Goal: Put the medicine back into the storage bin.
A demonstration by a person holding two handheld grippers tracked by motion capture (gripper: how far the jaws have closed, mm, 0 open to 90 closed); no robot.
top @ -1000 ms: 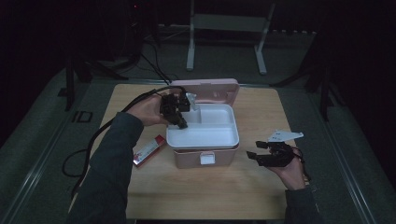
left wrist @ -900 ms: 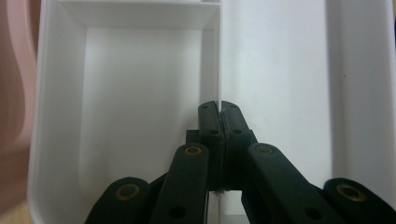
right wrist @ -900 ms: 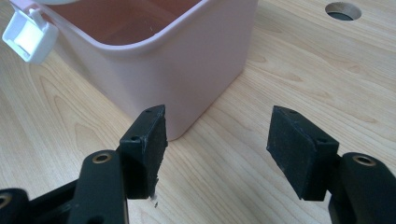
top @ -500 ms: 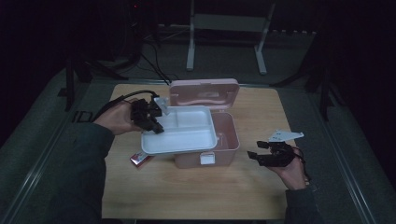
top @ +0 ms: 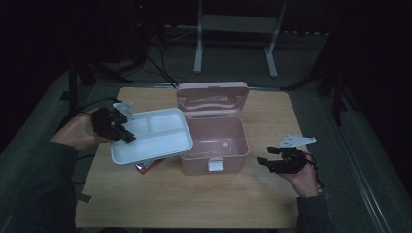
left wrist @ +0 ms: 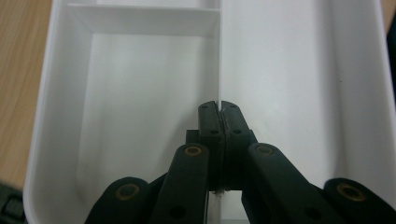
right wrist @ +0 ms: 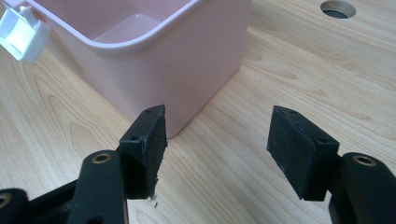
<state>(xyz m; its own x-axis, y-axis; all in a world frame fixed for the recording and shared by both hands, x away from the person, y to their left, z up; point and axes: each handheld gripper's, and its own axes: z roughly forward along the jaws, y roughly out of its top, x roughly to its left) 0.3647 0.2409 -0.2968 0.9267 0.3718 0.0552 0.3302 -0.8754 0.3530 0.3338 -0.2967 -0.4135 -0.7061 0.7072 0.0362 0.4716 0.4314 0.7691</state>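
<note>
A pink box (top: 214, 141) stands open mid-table, its lid (top: 212, 97) tilted back and its inside bare. Left of the box, a white divided tray (top: 150, 136) is held above the table. My left gripper (top: 119, 127) is shut on the tray's thin inner divider (left wrist: 218, 60), and the left gripper view shows the jaws pinching that wall. My right gripper (top: 266, 162) rests low at the box's right front corner, open with nothing between its fingers (right wrist: 149, 144). The pink box wall (right wrist: 187, 70) and its white latch (right wrist: 21, 32) lie just ahead of it.
A small red and white packet (top: 148, 166) lies on the wooden table (top: 194, 199) under the tray's near edge. A cable (top: 92, 103) trails off the table's left side. A round hole (right wrist: 337, 8) is in the tabletop beyond the right gripper.
My left gripper has lifted the white tray out of the pink box and carried it leftward, clear of the box. The right gripper has stayed still.
</note>
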